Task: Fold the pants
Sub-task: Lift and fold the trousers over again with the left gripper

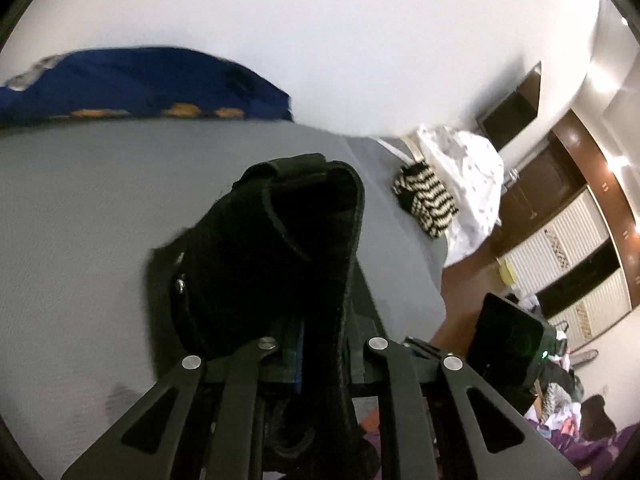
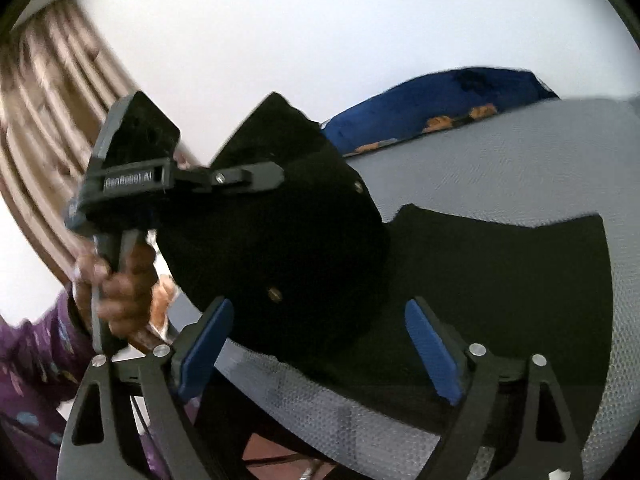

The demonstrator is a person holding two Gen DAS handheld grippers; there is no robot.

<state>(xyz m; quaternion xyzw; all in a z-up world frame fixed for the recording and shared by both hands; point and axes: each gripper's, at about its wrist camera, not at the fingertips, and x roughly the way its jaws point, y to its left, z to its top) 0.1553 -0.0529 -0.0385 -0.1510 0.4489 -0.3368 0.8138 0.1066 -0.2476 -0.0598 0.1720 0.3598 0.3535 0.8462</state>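
The black pants (image 1: 256, 240) are bunched up and lifted over the grey bed sheet (image 1: 80, 208). My left gripper (image 1: 320, 344) is shut on the pants, with the waistband looping up in front of the camera. In the right wrist view the left gripper (image 2: 276, 174) holds the raised black pants (image 2: 304, 248), while the rest of the fabric lies flat on the sheet (image 2: 500, 184). My right gripper (image 2: 320, 344) is open, its blue pads (image 2: 432, 352) on either side of the hanging fabric, close to it.
A blue pillow with orange print (image 1: 140, 84) lies at the head of the bed. A striped garment (image 1: 426, 198) and a white cloth (image 1: 468, 168) sit at the bed's edge. Brown wardrobes (image 1: 568, 216) stand beyond, with a pile of clothes on the floor. A curtain (image 2: 60, 120) hangs at the left.
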